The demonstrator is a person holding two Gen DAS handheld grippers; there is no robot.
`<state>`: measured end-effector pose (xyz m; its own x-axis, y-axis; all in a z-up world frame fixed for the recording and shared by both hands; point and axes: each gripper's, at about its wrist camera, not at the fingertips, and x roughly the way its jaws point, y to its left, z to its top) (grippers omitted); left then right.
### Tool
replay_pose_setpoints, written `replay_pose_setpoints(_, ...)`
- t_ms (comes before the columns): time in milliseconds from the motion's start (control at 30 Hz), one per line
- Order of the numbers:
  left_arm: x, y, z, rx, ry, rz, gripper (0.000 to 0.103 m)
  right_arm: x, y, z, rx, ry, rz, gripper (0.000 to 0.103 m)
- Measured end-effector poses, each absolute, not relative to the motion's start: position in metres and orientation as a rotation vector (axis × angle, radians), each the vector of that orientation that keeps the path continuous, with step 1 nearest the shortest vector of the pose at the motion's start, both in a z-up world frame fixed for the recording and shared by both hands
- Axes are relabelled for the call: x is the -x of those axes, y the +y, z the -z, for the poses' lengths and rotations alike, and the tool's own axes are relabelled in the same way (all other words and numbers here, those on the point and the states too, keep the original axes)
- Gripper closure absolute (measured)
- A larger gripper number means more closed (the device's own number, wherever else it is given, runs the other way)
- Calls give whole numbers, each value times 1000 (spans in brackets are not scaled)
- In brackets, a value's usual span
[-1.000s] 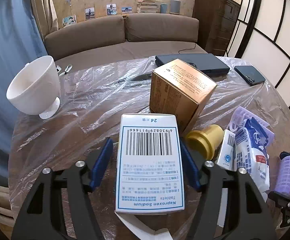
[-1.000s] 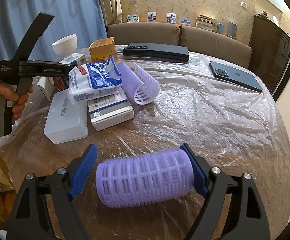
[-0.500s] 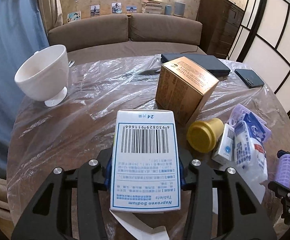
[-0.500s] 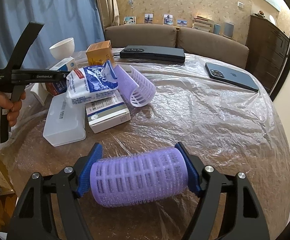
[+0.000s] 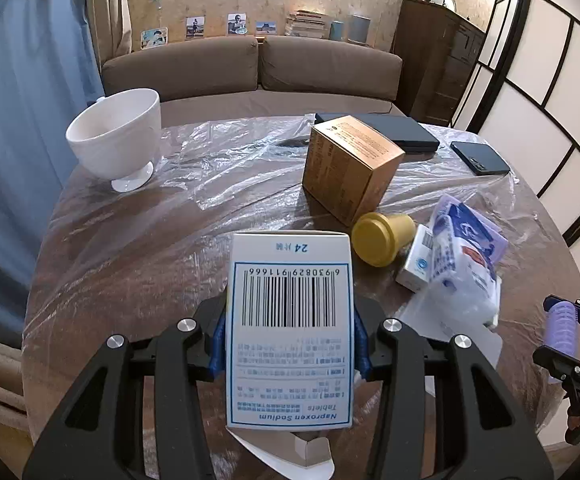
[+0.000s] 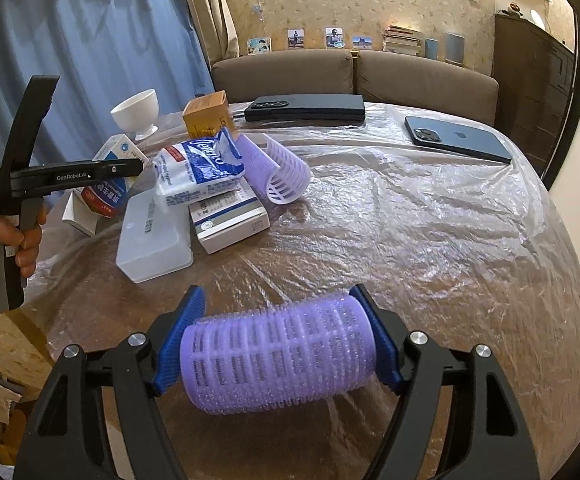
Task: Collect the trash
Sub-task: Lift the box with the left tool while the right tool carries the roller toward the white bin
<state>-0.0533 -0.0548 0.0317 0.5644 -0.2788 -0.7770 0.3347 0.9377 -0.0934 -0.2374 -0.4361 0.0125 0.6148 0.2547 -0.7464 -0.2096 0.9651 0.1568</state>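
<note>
1. A plastic-covered round table (image 6: 430, 216) fronts a brown sofa (image 5: 250, 68).
2. Your left gripper (image 5: 290, 344) pinches the Naproxen box (image 5: 290, 332) above the tabletop.
3. Your right gripper (image 6: 278, 354) clamps a purple hair roller (image 6: 278, 360) by its ends, near the table's edge.

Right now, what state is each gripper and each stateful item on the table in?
Left gripper: shut on the tablet box.
Tablet box: clamped, end flap open.
Right gripper: shut on the purple hair roller.
Purple hair roller: held sideways by its ends.
White bowl: upright, looks empty.
Yellow cap: on its side.
Brown carton: closed.
Second roller: lying on its side.
Phone: face down.
</note>
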Motion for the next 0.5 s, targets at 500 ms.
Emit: replay_pose_setpoints(500,91,-45,-50,-35,853,355,55,257,-425,-20,-50,850,-316,30)
